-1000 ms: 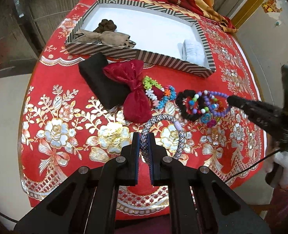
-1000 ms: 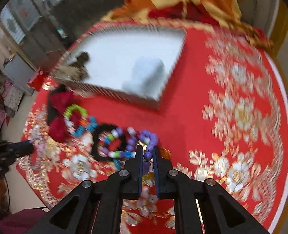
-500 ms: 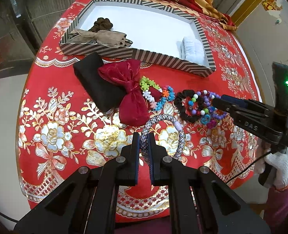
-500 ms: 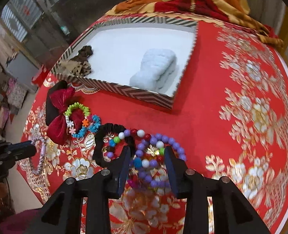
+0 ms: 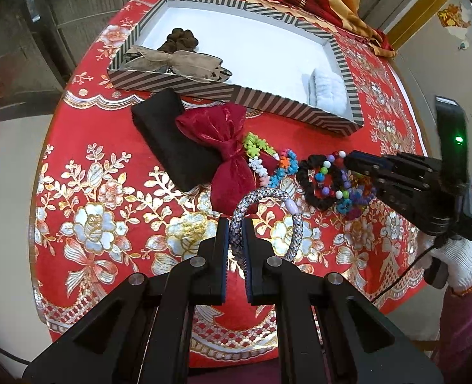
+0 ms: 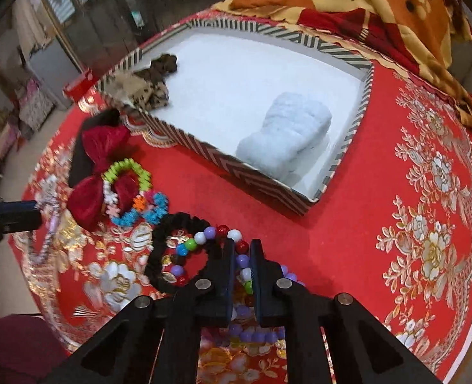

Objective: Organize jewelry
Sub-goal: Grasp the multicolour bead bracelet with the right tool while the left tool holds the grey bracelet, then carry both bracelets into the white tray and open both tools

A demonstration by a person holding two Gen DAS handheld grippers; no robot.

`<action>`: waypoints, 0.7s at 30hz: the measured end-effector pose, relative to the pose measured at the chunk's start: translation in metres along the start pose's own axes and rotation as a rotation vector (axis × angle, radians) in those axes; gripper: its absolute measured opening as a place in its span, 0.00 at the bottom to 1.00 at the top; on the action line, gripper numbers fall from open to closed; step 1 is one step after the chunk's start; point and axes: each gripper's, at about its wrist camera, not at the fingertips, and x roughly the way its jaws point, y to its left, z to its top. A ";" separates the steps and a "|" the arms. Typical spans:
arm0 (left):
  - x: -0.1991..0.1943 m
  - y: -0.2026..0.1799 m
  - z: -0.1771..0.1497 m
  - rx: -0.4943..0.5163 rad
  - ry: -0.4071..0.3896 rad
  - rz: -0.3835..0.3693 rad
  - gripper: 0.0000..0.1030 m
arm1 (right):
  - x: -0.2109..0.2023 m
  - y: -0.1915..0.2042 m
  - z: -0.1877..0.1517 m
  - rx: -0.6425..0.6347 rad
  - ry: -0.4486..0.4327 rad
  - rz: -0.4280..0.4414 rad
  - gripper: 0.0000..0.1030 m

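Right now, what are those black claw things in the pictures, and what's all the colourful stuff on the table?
Those claws are two-finger grabbing tools. A person holds one in each hand, and each carries a little camera looking along its fingers. So one picture is from the left tool, the other from the right tool. You can even see the person's white glove in the left picture.

The left tool is pinching a grey braided bracelet. The right tool is closed on a bracelet of colourful beads.

On the red flowery tablecloth lie a dark red bow, a black scrunchie and a bracelet of little bright flowers. Behind them is a striped box already holding a tan bow, a brown scrunchie and something fluffy and white.
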 end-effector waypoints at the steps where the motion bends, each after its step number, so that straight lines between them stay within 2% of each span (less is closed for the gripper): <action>1: -0.001 0.000 0.001 0.000 -0.002 -0.001 0.06 | -0.005 -0.001 0.000 0.014 -0.007 0.013 0.08; 8: -0.015 -0.004 0.011 0.014 -0.031 -0.016 0.06 | -0.053 0.002 0.008 0.056 -0.105 0.077 0.08; 13: -0.026 -0.006 0.027 0.027 -0.070 -0.005 0.06 | -0.081 0.010 0.021 0.057 -0.173 0.087 0.08; 21: -0.036 0.003 0.066 0.034 -0.136 0.033 0.06 | -0.092 0.018 0.053 0.065 -0.235 0.082 0.08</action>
